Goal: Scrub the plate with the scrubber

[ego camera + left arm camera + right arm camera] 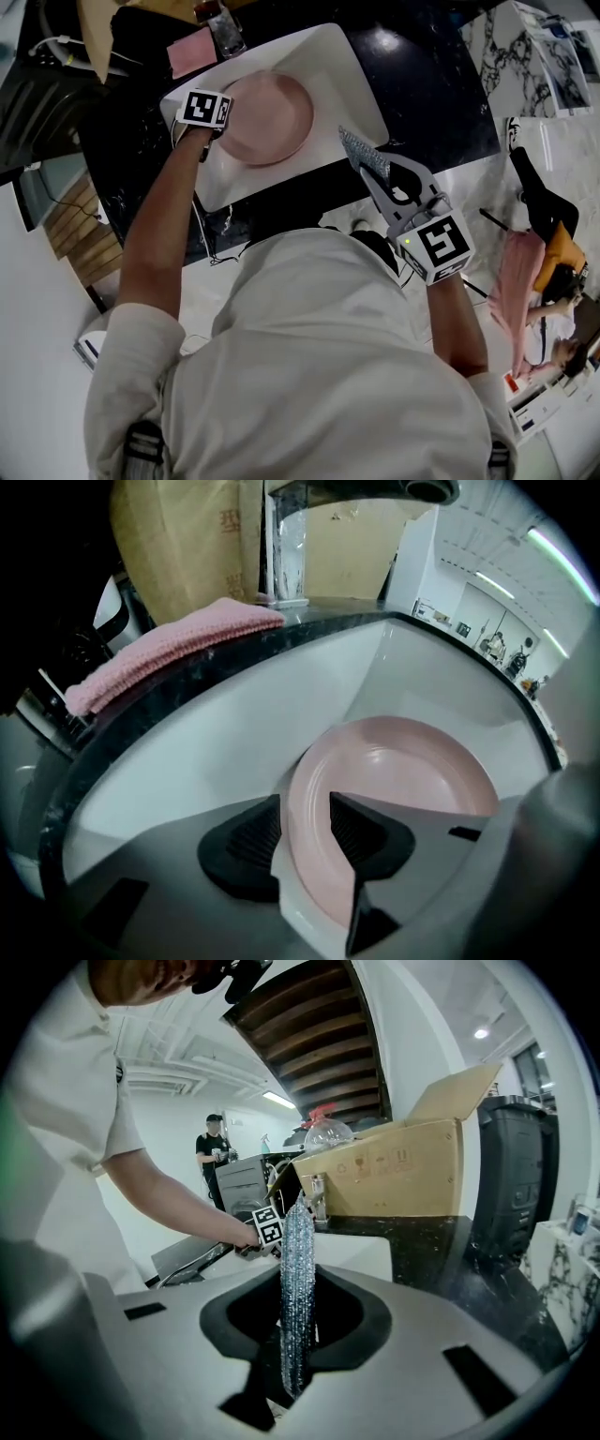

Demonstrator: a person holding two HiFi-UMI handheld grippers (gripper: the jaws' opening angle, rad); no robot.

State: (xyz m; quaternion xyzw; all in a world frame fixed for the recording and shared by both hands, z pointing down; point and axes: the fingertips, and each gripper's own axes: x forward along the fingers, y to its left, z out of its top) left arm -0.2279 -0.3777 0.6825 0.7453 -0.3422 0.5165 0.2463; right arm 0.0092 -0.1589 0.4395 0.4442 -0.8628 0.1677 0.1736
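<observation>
Plate (403, 771) first: it is pink and sits inside the white sink (347, 75) let into the dark marbled desk (431, 103), toward the sink's left side. The left gripper (305, 829) has its jaws closed narrow on the near rim, one pad on the upper face and one underneath. My guess is that this grip is there to steady the plate and turn its face up for rubbing. The right gripper (367, 174) hangs over the sink's near right corner with its jaws pinched flat on a silvery mesh scrubber (298, 1251). Most of the mesh sticks out past the jaws, which looks sensible for getting the mesh onto the plate without the jaws touching it. Scrubber and plate are apart, so the scrubbing looks not yet begun. A folded pink cloth (169, 644) lies on the desk along the sink's far edge, beside the tap base (286, 564). Several things I cannot settle: whether the plate rests on the sink floor or is lifted off it, and whether there is any water or soap. The person's shoulders cover the desk's near edge in the head view. In the right gripper view the scrubber shows edge-on and the plate does not show at all.
</observation>
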